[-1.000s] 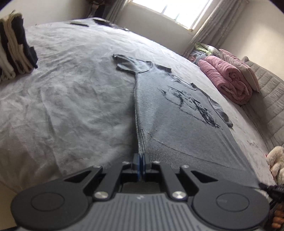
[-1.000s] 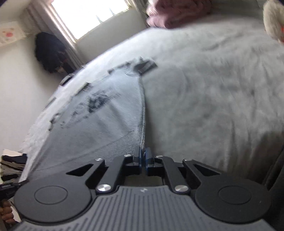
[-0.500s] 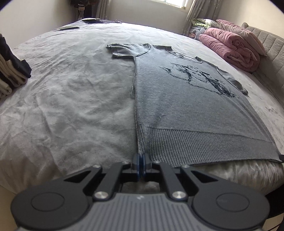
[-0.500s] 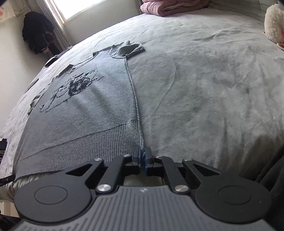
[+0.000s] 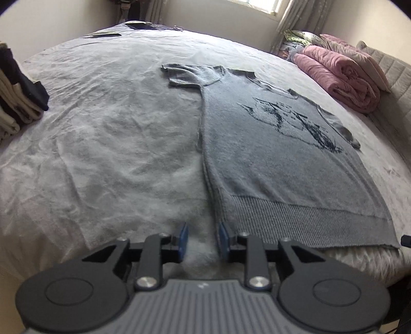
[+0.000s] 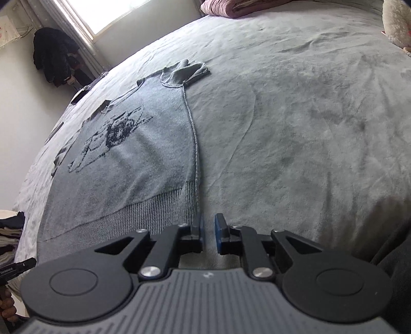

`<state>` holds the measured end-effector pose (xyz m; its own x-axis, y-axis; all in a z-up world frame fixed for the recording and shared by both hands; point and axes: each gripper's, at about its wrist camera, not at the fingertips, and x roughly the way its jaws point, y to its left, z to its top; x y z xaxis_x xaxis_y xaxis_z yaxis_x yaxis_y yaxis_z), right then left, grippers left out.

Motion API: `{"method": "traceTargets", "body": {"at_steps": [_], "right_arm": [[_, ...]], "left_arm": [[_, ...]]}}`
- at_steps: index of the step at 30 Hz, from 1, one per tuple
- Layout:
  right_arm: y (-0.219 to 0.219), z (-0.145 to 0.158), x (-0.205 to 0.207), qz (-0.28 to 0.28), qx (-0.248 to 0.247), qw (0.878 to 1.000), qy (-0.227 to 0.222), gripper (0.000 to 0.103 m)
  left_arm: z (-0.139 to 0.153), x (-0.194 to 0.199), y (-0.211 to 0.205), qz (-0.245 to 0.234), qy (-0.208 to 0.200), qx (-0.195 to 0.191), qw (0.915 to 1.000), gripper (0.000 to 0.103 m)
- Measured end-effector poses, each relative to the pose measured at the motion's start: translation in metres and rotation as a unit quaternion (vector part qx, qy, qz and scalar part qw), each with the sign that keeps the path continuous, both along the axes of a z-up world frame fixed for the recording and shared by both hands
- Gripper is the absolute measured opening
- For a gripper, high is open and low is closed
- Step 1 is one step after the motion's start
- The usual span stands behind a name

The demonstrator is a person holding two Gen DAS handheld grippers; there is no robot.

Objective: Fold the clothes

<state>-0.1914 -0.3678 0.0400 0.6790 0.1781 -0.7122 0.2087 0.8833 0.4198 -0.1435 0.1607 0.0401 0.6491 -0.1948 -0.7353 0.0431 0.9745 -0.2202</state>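
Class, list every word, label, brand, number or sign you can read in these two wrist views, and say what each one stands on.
No text can be read in full.
Small white lettering on the black bar at the left edge of the right wrist view: too small and cut off to read.
Dark knitted motif on the grey knitted short-sleeved sweater: a picture, no letters.
Tiny pale mark on each gripper housing: a logo, not text.

You have one grey knit T-shirt (image 5: 277,164) on one bed (image 5: 108,144). One stack of folded clothes (image 5: 18,102), one rolled pink blanket (image 5: 341,77), one plush toy (image 6: 395,23).
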Motion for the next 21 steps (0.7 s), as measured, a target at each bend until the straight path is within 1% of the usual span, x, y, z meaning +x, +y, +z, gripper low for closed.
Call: {"method": "traceTargets", "body": {"at_steps": [2,4,7,11,16,19,21], "right_arm": [[-0.006,0.007,0.005,0.005,0.002,1.000,-0.009,0.015],[-0.010,0.011,0.017,0.013,-0.013,1.000,-0.007,0.015],[-0.014,0.016,0.045,0.036,-0.030,0.999,-0.003,0.015],[-0.014,0.014,0.089,0.073,-0.015,0.997,0.007,0.015],[-0.016,0.009,0.138,0.095,-0.005,0.995,0.023,0.015],[-0.022,0.007,0.162,0.097,-0.002,0.995,0.029,0.016],[-0.028,0.003,0.176,0.089,0.009,0.995,0.033,0.019]], "left_arm": [[0.007,0.002,0.010,0.016,-0.007,-0.003,0.9998,0.029],[0.013,0.008,0.020,0.031,-0.009,-0.017,0.9993,0.029],[0.017,0.026,0.028,0.038,0.005,-0.051,0.9980,0.029],[0.017,0.060,0.030,0.040,0.027,-0.089,0.9948,0.029],[0.016,0.107,0.026,0.050,0.037,-0.095,0.9936,0.029],[0.018,0.133,0.026,0.058,0.022,-0.102,0.9928,0.031],[0.017,0.150,0.025,0.064,0.013,-0.109,0.9919,0.032]]}}
